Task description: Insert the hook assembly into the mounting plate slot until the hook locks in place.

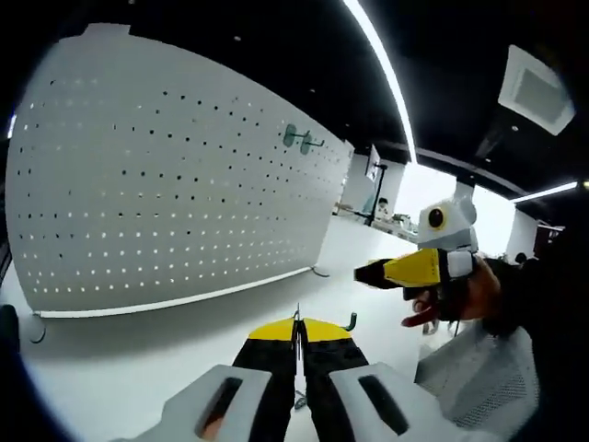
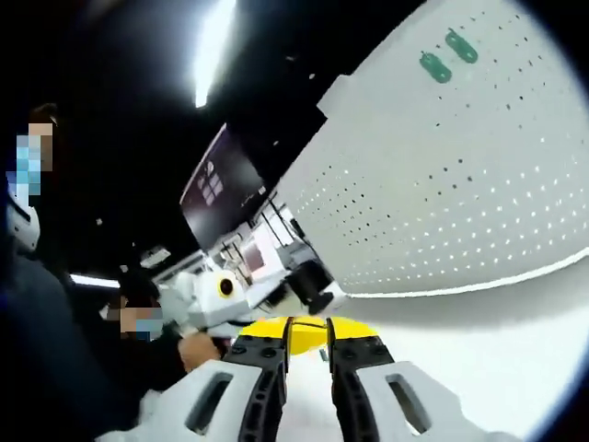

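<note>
1. Left hand-held gripper [image 1: 296, 343]: jaws closed to a thin slit on thin metal part, prob. hook assembly [image 1: 349, 321]; dark hook tip visible just beside yellow pads, over white worktop [image 1: 138, 359].
2. Right hand-held gripper [image 2: 308, 336]: narrow gap, holding nothing visible, kept aside prob. to leave view free.
3. Far: white pegboard mounting plate [image 1: 166, 175] upright, w/ green hook [image 1: 299, 140] already on it.

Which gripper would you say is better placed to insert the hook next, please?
Left, probably: the left gripper looks shut on a thin hook and faces the pegboard with its green plate; the right gripper looks open and empty.
</note>
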A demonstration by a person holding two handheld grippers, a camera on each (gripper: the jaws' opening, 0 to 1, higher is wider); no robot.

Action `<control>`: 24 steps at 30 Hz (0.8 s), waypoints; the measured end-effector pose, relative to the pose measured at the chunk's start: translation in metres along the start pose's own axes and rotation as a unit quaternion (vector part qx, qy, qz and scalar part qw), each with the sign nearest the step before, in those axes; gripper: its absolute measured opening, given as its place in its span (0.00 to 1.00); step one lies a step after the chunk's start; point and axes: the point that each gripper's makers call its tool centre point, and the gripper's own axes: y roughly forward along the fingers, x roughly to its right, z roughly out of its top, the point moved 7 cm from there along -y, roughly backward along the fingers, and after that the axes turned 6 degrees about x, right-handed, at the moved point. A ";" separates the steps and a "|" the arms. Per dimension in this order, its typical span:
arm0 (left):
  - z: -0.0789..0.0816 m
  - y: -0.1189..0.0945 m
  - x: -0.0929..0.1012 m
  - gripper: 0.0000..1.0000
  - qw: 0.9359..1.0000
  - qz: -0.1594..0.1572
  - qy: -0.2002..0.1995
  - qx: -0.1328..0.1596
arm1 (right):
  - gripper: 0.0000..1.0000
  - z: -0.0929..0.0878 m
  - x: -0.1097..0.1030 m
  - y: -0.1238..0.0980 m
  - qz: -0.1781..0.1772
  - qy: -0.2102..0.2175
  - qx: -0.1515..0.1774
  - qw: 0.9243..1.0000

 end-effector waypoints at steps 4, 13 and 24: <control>-0.001 -0.001 -0.003 0.01 1.000 0.020 0.003 -0.005 | 0.14 -0.009 -0.006 0.007 -0.018 -0.072 -0.039 0.997; 0.000 0.002 0.003 0.01 1.000 0.017 -0.024 0.003 | 0.12 -0.016 -0.005 0.021 -0.089 -0.209 -0.080 0.971; 0.003 0.006 0.015 0.01 0.999 0.003 -0.040 0.018 | 0.06 -0.020 -0.004 0.025 -0.097 -0.235 -0.092 0.963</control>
